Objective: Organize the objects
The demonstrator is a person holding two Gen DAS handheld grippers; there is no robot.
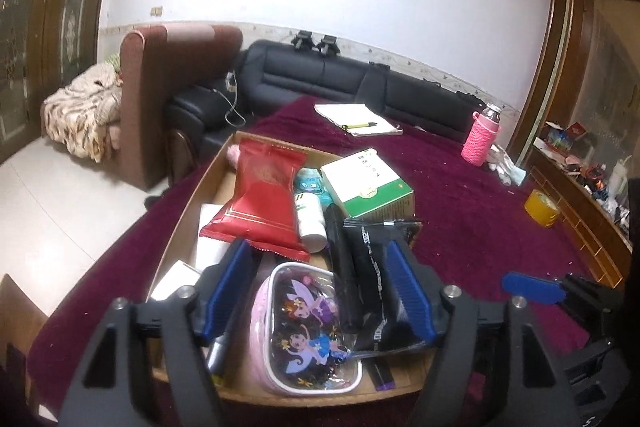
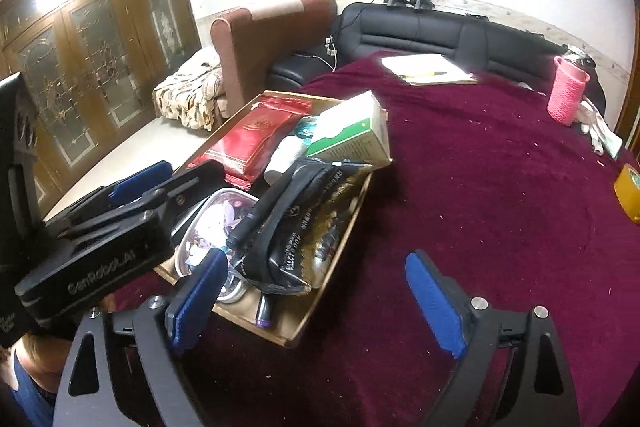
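Observation:
A shallow cardboard tray [image 1: 188, 211] on the maroon cloth holds a red packet [image 1: 264, 195], a green-and-white box [image 1: 368, 187], a white bottle [image 1: 310, 223], a black pouch [image 1: 372, 267] and a pink fairy pouch [image 1: 304, 331]. My left gripper [image 1: 320, 293] hangs open over the tray's near end, with both pouches lying below its pads. My right gripper [image 2: 316, 309] stands wide open above the tray's near right corner [image 2: 304, 323] and the bare cloth. It holds nothing. The black pouch [image 2: 304, 227] leans against the green box [image 2: 352, 135].
Farther back on the maroon cloth [image 1: 460, 227] lie a notebook with a pen [image 1: 356, 119], a bottle in a pink sleeve [image 1: 480, 139] and a yellow tape roll [image 1: 542, 213]. A black sofa [image 1: 320, 75] and a brown armchair [image 1: 160, 99] stand behind the table.

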